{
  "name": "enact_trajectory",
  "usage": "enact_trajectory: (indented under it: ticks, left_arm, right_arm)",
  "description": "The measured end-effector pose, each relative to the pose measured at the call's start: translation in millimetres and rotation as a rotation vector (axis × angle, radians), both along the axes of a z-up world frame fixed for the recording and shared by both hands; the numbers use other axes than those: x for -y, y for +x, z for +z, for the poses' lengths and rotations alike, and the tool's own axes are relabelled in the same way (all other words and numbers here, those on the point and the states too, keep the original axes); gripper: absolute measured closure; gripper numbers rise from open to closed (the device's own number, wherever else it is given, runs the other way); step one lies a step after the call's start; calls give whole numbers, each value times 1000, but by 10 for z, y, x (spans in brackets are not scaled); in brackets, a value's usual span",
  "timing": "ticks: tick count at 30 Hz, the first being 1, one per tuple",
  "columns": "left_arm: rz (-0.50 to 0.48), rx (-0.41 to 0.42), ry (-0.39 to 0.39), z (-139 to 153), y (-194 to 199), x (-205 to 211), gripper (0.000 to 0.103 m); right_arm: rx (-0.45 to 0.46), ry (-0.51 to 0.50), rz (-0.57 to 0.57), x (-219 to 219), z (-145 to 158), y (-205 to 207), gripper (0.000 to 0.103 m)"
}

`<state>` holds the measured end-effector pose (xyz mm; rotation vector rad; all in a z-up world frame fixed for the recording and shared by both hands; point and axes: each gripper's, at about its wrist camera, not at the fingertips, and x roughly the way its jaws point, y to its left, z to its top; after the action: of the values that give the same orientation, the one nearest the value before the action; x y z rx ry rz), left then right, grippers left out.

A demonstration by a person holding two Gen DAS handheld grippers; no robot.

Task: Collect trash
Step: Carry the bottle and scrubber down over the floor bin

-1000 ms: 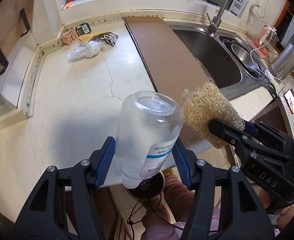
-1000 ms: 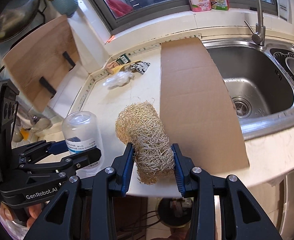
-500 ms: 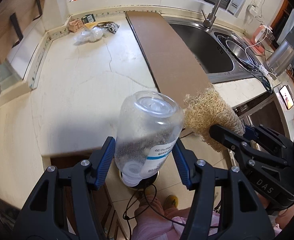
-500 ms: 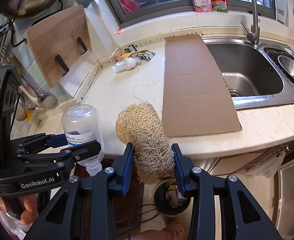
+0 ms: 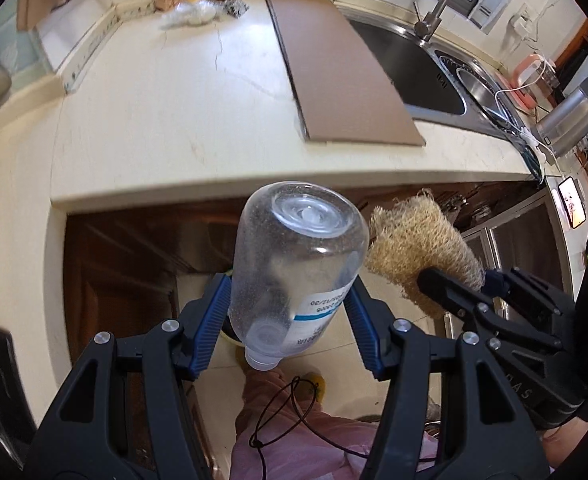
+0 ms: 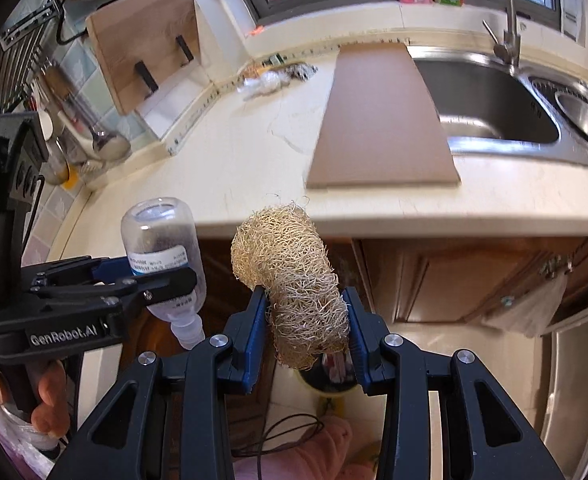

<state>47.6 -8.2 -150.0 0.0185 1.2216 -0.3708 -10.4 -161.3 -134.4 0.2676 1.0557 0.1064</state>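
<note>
My left gripper is shut on a clear plastic bottle, held cap down in front of the counter edge; it also shows in the right wrist view. My right gripper is shut on a tan loofah sponge, which also shows in the left wrist view. A yellow-rimmed trash bin stands on the floor below the loofah, mostly hidden. More trash, a crumpled plastic bag and wrappers, lies at the counter's back.
A flat cardboard sheet lies on the cream counter beside the steel sink. Brown cabinet doors are under the counter. A wooden cutting board leans at the back left. A cable hangs over my pink clothing.
Both grippers pulled back from over the counter and now hang past its front edge above the floor, still holding the bottle and the loofah.
</note>
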Motion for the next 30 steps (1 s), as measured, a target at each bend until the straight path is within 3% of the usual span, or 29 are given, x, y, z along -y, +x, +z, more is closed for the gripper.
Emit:
enact_trajectory:
  ticks: [14,21,30]
  left_arm:
    - [63,-42,33,-935,-371,-53,48]
    - [93,-63,48,-1674,-367,-17,48]
    - [117,-129,90,-2801,-195,74,48]
  right_arm:
    - [-133,25,-8,116,-1061,-461,67]
    - [-190,43,-49,235,-1822,-476,67]
    - [-288,47,-98,338,-3044,-286,66]
